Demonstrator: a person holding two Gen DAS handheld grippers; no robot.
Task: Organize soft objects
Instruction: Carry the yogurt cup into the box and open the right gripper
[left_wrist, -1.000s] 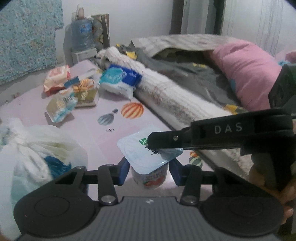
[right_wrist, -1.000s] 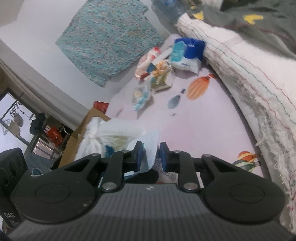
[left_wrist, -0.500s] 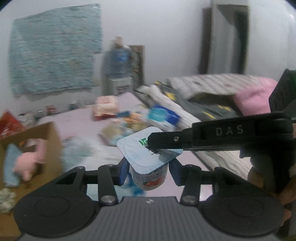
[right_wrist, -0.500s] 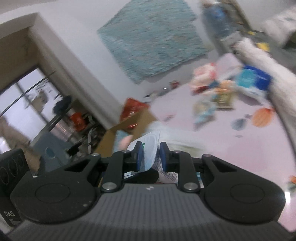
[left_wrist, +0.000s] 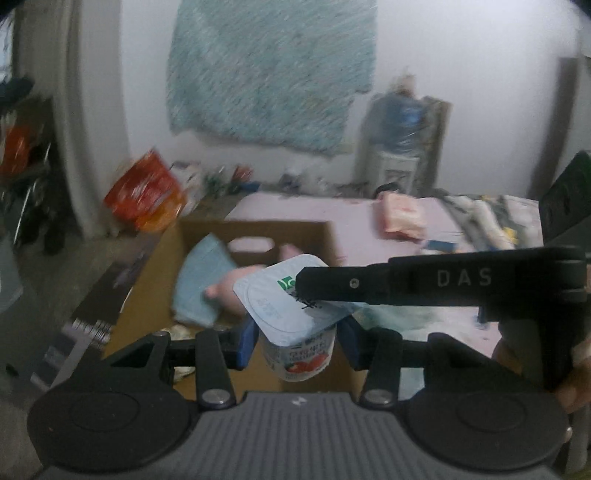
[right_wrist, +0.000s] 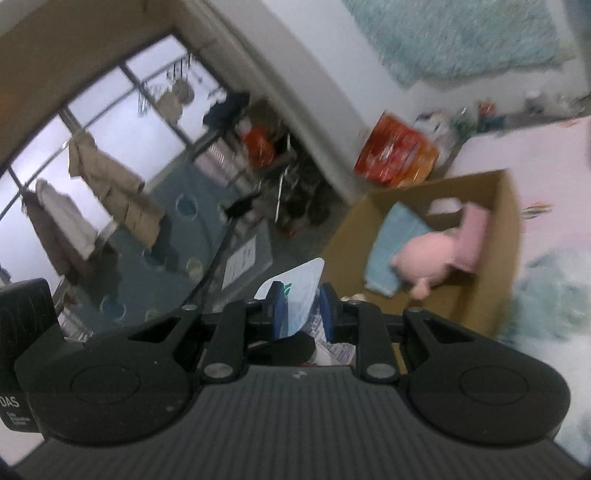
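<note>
My left gripper (left_wrist: 297, 341) is shut on a yogurt cup (left_wrist: 297, 352) with a strawberry label and holds it above the near edge of a cardboard box (left_wrist: 255, 232). My right gripper (right_wrist: 300, 314) is shut on the cup's pale blue foil lid (right_wrist: 297, 291); in the left wrist view its finger (left_wrist: 406, 282) lies across the lid (left_wrist: 273, 302) from the right. Inside the box lie a pink plush toy (right_wrist: 432, 258) and a light blue cloth (right_wrist: 391, 251). The view is blurred.
The box stands beside a pink bed sheet (left_wrist: 343, 214) that carries a pink snack packet (left_wrist: 402, 219). An orange bag (left_wrist: 147, 195) leans by the wall on the left. A water jug (left_wrist: 399, 122) stands at the back. Clothes racks (right_wrist: 92, 192) fill the left side.
Both grippers have swung left together with the yogurt cup, away from the bed and the packets, until the cardboard box with the plush toy lies under them.
</note>
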